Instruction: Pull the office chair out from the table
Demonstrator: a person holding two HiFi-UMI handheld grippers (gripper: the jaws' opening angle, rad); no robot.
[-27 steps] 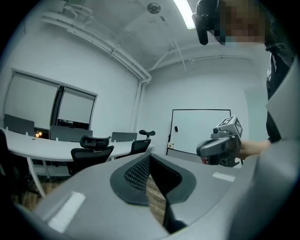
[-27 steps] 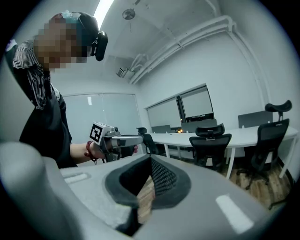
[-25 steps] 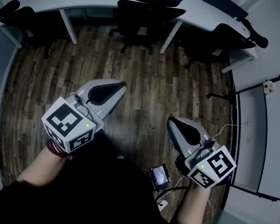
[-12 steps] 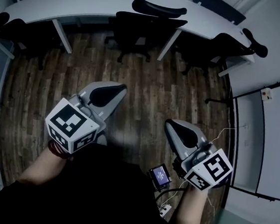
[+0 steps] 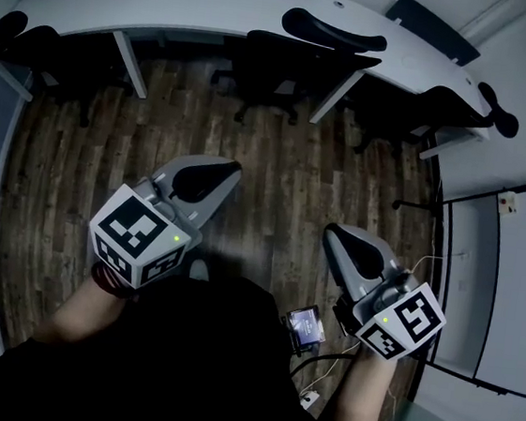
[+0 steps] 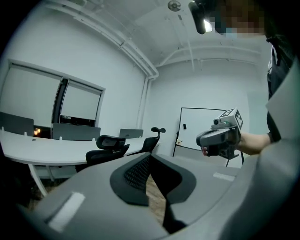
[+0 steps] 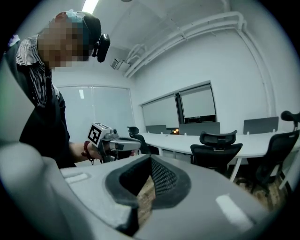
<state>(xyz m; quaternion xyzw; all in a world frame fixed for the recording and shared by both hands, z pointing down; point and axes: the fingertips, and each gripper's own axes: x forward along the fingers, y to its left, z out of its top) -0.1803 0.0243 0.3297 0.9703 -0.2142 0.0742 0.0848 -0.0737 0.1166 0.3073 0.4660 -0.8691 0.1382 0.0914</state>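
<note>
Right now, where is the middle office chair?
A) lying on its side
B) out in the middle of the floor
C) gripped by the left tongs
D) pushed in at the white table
D: the middle chair stands tucked against the table, far from the left tongs and right tongs, both shut and empty.
</note>
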